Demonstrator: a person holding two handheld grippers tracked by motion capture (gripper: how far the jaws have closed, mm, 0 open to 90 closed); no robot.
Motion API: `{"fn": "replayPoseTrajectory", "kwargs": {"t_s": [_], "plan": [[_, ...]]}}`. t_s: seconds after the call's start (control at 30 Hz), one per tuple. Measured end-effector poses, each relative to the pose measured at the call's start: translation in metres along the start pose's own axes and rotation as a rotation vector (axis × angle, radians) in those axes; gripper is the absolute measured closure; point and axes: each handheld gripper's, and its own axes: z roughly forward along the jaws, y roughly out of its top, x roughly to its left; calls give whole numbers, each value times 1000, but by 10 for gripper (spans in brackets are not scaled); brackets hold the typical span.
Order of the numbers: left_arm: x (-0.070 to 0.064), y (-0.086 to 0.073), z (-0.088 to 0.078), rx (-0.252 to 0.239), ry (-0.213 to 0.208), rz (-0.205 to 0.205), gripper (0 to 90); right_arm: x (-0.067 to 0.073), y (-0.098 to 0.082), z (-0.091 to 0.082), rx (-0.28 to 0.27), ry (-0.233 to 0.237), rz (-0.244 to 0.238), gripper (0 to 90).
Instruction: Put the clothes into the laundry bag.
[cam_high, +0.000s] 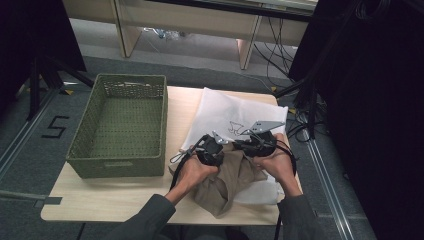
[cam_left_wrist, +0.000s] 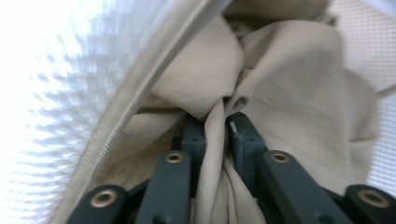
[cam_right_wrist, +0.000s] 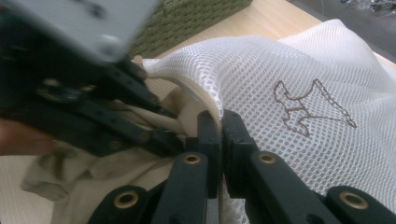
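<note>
I am working the crumpled beige cloth garment (cam_high: 227, 182) into the white mesh laundry bag with a zip edge and a small stitched animal outline (cam_high: 225, 112), both lying on the right half of the pale wooden surface (cam_high: 100, 200), beside the empty green woven basket (cam_high: 120, 125). The garment is lying partly on the bag, its front end bunched at the bag's mouth between my two hands.

My left tongs (cam_left_wrist: 215, 126) are pinching a fold of the beige fabric; in the left gripper view the cloth is running straight up between the pads, with the zip edge arching above it. My right tongs (cam_right_wrist: 220, 128) are clamped together on the bag's rim, and the right gripper view shows the mesh rising from them in a raised lip.

To do this well, I judge I should be keeping the right tongs steady and lifted, so the mouth is staying wide, and feeding the garment under the zip in short pushes rather than one long shove. I am also minding that loose fabric is not catching on the zip teeth, and regripping farther back once the front is inside.
</note>
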Motion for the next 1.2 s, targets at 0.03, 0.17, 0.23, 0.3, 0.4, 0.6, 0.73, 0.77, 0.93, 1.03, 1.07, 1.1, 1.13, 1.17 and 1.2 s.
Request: {"fn": "replayPoseTrajectory", "kwargs": {"t_s": [0.03,0.17,0.23,0.3,0.4,0.6,0.73,0.77,0.93,1.03,1.07,1.1,1.13,1.17,1.2], "plan": [[1,-4,5,1,-5,-12,741,0,-1,0,3,-3,9,883],[4,-17,4,-5,-46,-62,577,-3,-4,3,15,-1,12,883],[5,-19,-3,-12,-63,-71,472,-3,-5,3,18,-3,24,882],[5,-21,-13,-14,-77,-71,389,-3,-5,3,16,-3,11,882],[2,-24,-32,-47,-96,-65,303,-3,-4,3,13,-3,14,882],[-5,-51,-72,-7,-61,40,218,-2,-5,3,14,-3,15,881],[-1,-64,-69,15,-38,47,205,-1,-4,4,18,-6,14,881],[0,-67,-67,22,-48,38,205,-1,-4,4,16,-4,15,881],[-4,-72,-56,64,-44,51,202,0,-5,6,21,-1,6,881],[-5,-76,-53,74,-31,64,199,0,-6,7,25,4,3,881],[-6,-77,-52,77,-34,67,196,-1,-6,7,24,5,3,881],[-7,-78,-51,79,-32,70,189,-1,-6,7,24,7,6,881],[-8,-78,-49,83,-34,77,184,-1,-6,7,23,7,6,881],[-10,-79,-47,85,-34,84,180,-1,-6,7,24,6,4,881],[-11,-80,-46,88,-34,86,175,-1,-6,7,24,5,0,880]]}}
